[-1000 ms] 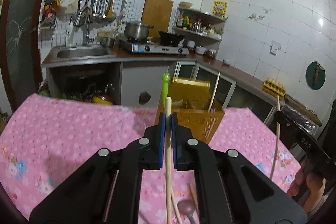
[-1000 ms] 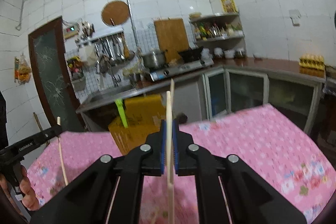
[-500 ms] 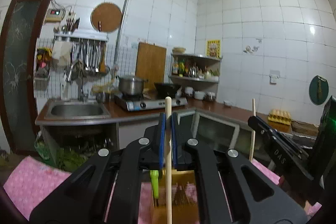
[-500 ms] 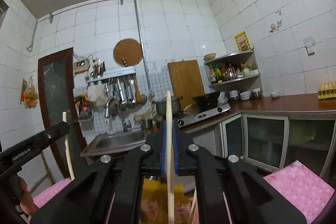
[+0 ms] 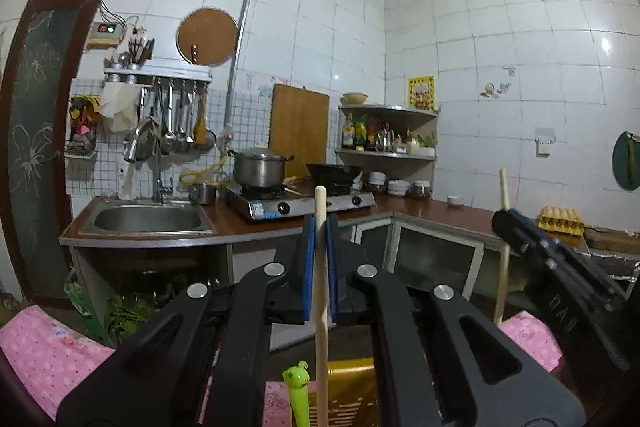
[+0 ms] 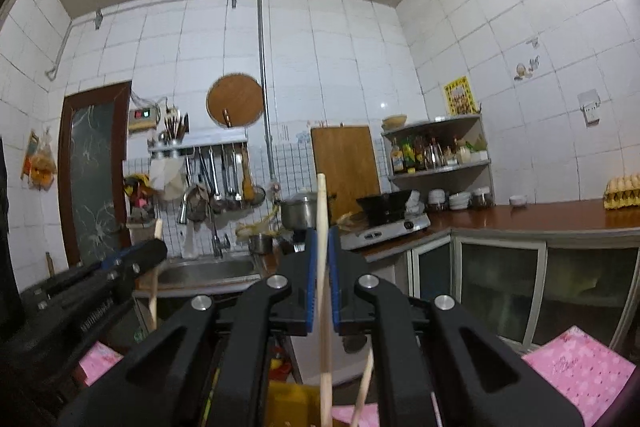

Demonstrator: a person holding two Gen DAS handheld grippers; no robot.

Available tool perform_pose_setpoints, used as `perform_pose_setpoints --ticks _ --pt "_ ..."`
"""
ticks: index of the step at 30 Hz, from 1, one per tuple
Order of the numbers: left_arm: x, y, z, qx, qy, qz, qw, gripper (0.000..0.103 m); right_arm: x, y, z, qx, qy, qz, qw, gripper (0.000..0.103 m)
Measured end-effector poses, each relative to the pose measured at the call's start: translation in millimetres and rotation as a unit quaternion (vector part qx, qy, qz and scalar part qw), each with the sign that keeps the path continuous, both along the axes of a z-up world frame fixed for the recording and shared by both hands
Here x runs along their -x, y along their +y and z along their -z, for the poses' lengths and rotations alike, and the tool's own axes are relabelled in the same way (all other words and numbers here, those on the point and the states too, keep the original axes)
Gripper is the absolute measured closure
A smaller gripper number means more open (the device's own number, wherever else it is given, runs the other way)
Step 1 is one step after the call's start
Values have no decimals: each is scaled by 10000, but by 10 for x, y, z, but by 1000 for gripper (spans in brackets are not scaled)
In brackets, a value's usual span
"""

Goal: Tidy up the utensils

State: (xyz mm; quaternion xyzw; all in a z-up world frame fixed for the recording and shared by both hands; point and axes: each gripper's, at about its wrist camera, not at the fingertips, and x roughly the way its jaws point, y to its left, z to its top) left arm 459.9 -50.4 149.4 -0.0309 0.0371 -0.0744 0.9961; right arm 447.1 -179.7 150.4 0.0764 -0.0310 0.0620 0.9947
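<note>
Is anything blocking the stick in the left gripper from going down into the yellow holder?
Nothing visible blocks it. The left gripper pinches the chopstick upright, right above the yellow holder. A green frog-topped utensil stands beside it, not underneath.

Sink (image 5: 148, 219) sits at the left of the far counter (image 5: 440, 209); stove (image 5: 300, 205) to its right carries a pot (image 5: 259, 169) and a wok (image 5: 334, 173). Cutting board (image 5: 298, 131) leans behind the stove. Corner shelf (image 5: 390, 133) stands further right. Egg tray (image 5: 560, 221) lies on the counter's right end. Utensil rack (image 5: 176, 107) hangs above the sink.
</note>
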Motion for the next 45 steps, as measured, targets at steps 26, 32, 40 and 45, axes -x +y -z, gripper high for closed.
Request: perform_pose_setpoints --ticks 26,32,40,45 --pt "-274 52 294 57 176 -34 9998 99 -18 -4 255 -103 194 -124 9997 97" --pt "-219 190 464 85 412 12 9991 99 77 -8 457 -1 384 -194 9991 97" --pt "-12 206 694 -200 774 81 9968 99 198 -62 672 -15 793 -256 9965 97" --pt "89 222 741 -196 1017 92 9946 99 239 -43 761 24 1066 -271 9939 97"
